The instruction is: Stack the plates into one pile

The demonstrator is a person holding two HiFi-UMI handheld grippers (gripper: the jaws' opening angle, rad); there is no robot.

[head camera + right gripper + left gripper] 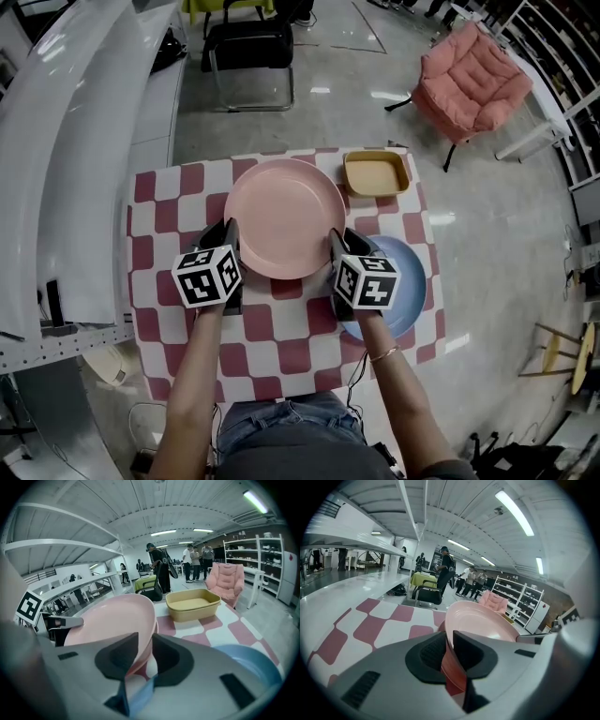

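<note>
As the head view looks down, the round pink plastic plate [284, 217] sits mid-desk [159, 225]. The left hand-held gripper [229, 228] is at its left rim and the right hand-held gripper [336, 240] at its right, both forearms reaching straight forward. A round blue plate [405, 272] lies under the right one, and a square yellow dish [376, 172] stands near the far edge. Only the left gripper view shows its jaws pinched on the pink rim, with bare checked cloth to the left. The right gripper view shows its jaws closed on the opposite rim.
</note>
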